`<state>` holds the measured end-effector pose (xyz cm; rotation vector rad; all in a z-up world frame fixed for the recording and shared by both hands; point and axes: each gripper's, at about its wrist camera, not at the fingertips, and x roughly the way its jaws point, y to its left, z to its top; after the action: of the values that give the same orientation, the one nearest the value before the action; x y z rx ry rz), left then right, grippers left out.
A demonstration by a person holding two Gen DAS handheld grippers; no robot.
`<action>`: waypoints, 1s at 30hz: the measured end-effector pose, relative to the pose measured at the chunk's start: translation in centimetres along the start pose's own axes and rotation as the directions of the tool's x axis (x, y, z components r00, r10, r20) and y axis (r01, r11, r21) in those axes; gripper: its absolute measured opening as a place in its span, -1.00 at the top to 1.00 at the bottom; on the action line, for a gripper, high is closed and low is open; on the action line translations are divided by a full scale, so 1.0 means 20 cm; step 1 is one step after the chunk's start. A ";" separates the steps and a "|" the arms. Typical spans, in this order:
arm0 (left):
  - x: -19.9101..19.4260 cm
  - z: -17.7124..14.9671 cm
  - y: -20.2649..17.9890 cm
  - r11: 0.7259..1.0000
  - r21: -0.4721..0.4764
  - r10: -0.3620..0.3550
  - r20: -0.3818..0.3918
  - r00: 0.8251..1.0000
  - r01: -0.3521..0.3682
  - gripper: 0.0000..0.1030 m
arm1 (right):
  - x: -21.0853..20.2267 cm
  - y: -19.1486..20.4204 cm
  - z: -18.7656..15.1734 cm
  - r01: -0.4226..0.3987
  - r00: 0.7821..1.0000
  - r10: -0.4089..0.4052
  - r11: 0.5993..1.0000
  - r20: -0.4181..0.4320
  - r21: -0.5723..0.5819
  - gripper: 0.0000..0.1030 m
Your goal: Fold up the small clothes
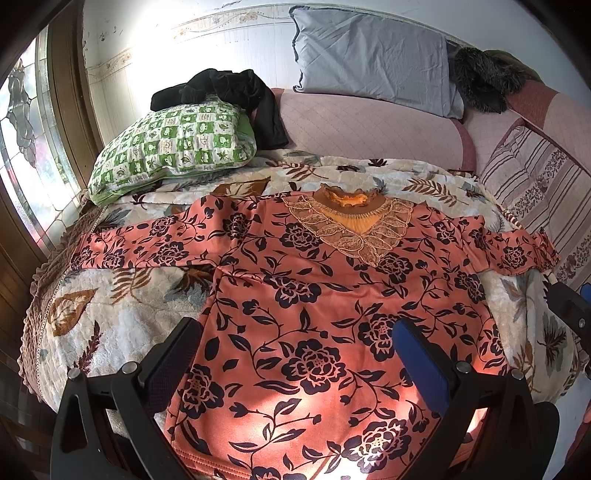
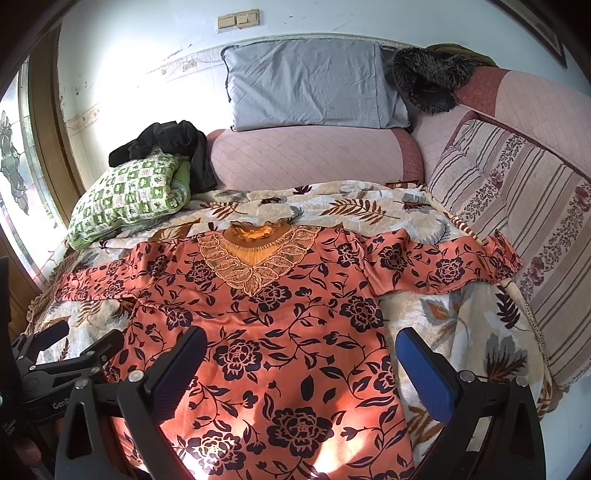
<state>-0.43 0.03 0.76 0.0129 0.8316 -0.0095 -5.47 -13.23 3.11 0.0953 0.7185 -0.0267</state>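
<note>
Top (image 1: 314, 314) lies flat, front up, sleeves spread on the bed (image 1: 122, 317), presumably laid out for folding; left gripper (image 1: 295, 365) and right gripper (image 2: 301, 373) hover at its hem, fingers released, empty.

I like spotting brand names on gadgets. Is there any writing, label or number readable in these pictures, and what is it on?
"GenR", cut off at that point: pale letters on the black body of the left gripper, seen in the right wrist view.
More pale print on the dark device at that view's left edge: too small to read.
Nothing readable on the floral top, the green checked pillow or the wall switches.
</note>
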 end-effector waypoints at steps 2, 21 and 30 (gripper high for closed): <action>0.00 0.00 0.00 1.000 0.001 -0.001 0.001 1.000 0.001 -1.00 | 0.00 0.00 0.00 -0.002 1.000 0.002 1.000 0.001 0.001 -1.00; 0.07 0.01 0.11 0.995 -0.056 -0.088 -0.049 0.995 0.085 -1.00 | 0.04 -0.08 0.00 -0.081 0.997 0.081 0.996 0.007 0.027 -1.00; 0.47 -0.11 0.90 0.872 -0.485 -0.027 -0.180 0.983 -0.065 -1.00 | 0.48 -1.20 -0.17 -0.275 0.944 0.323 0.660 0.066 0.699 -1.00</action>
<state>4.42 18.12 -7.49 -0.4660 0.9983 0.2262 -1.91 -36.73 -7.62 0.9650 0.7167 0.0214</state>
